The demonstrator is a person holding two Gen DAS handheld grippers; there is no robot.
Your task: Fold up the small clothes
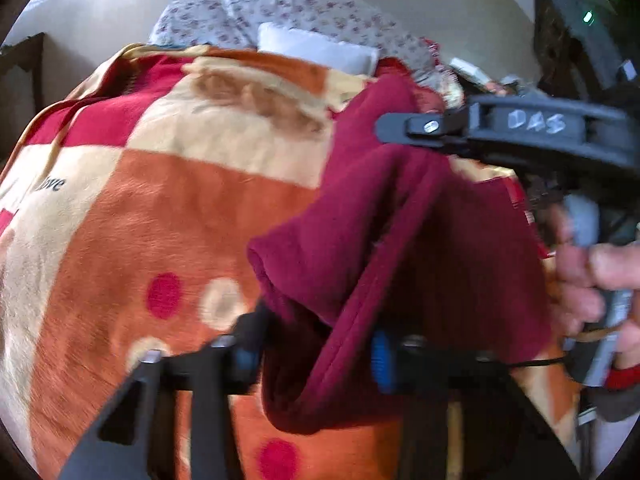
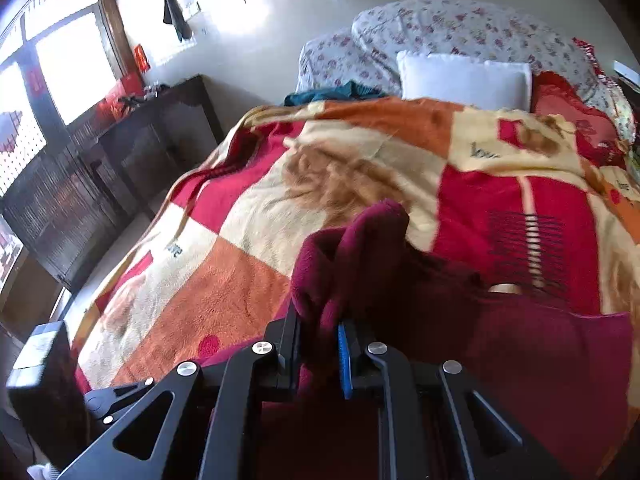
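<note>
A dark red fleece garment [image 1: 384, 248] hangs bunched above the patchwork blanket [image 1: 160, 208] on the bed. My left gripper [image 1: 316, 344] is shut on a thick fold of its lower edge. My right gripper [image 2: 320, 340] is shut on another bunched part of the same garment [image 2: 440, 320], which drapes to the right over the blanket [image 2: 360, 168]. In the left wrist view the right gripper's black body [image 1: 520, 124] and the hand holding it [image 1: 592, 280] show at the right, close to the cloth.
A white pillow [image 2: 464, 76] and floral pillows [image 2: 480, 28] lie at the head of the bed, with a teal cloth [image 2: 336, 94] beside them. A dark wooden cabinet [image 2: 120, 152] stands left of the bed under windows. A dark box [image 2: 44, 380] sits at lower left.
</note>
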